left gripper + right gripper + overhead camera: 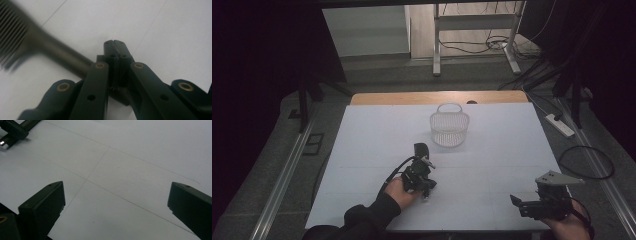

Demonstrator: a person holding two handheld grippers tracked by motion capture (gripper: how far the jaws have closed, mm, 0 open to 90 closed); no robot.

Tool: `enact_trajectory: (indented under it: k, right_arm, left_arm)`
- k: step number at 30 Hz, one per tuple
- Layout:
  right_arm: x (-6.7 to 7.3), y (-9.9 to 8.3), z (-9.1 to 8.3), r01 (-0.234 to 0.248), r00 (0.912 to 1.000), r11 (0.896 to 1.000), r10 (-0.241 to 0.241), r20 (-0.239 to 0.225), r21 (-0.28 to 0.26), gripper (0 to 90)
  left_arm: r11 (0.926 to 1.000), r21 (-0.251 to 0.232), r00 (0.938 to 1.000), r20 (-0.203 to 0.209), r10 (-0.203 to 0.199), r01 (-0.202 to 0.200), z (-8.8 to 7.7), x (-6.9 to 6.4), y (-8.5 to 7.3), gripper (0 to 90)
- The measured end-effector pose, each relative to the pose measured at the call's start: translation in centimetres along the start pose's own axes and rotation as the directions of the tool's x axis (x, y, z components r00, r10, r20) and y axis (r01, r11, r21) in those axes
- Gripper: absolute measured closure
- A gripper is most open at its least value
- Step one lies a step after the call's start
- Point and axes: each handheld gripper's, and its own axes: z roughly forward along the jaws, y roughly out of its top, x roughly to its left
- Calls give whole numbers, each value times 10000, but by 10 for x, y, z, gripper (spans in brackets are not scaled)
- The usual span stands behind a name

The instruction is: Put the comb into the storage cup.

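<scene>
I saw the comb (47,47) lying slantwise just beside my clenched left tool (115,43) — head toward the basket (449,131) — with the released right tool (115,192) well apart.

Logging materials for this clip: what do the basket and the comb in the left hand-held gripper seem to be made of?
The basket looks like white or translucent moulded plastic: thin lattice walls and a hoop handle. The comb, gripped by its handle in the left hand-held gripper, looks like dark matte plastic with fine teeth, though motion blur leaves that open.
</scene>
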Motion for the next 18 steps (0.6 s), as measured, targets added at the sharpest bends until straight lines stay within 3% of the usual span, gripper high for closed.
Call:
enact_trajectory:
  k: [7,18]
  right_arm:
    - [0,1,1,25,10000,10000,-25,-16,12,15]
    - [0,1,1,52,10000,10000,-52,-21,6,15]
  left_arm:
    - [9988,58,9988,8,-487,487,-10,7,-11,886]
    - [9972,303,9976,-105,-686,689,-14,9,-23,886]
